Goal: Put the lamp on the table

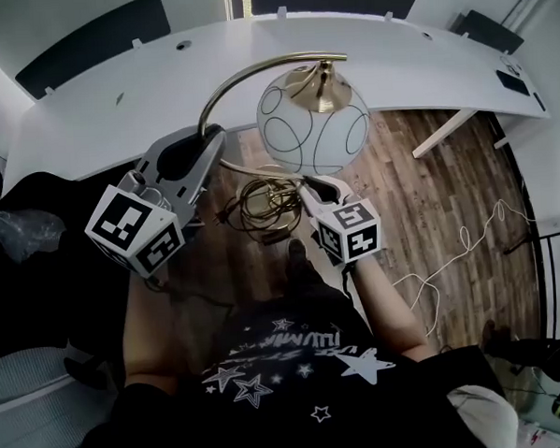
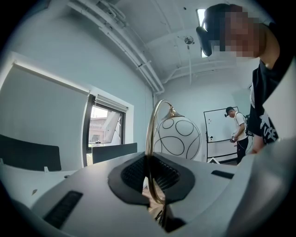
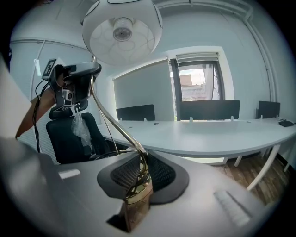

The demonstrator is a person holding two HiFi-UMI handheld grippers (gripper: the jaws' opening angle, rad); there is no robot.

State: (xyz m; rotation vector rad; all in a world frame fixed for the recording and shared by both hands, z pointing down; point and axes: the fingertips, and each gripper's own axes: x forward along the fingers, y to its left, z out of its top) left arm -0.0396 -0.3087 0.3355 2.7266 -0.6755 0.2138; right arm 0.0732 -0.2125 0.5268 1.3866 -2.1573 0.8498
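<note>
The lamp has a white globe shade (image 1: 312,118) with black rings and a curved brass stem (image 1: 253,75). I hold it in the air over the wooden floor, just in front of the white curved table (image 1: 115,115). My left gripper (image 1: 210,142) is shut on the brass arc (image 2: 150,152), with the globe (image 2: 178,139) beyond it. My right gripper (image 1: 311,184) is shut on the lamp's lower brass part (image 3: 136,203), under the globe (image 3: 122,30). A coiled cord (image 1: 265,205) hangs below the lamp. The table (image 3: 208,136) stretches ahead in the right gripper view.
Black chairs (image 1: 93,41) stand behind the table, and a black office chair (image 3: 69,139) is at my left. A dark flat device (image 1: 516,82) lies at the table's right end. Loose cables (image 1: 450,256) lie on the floor. Another person (image 2: 238,132) stands by a whiteboard.
</note>
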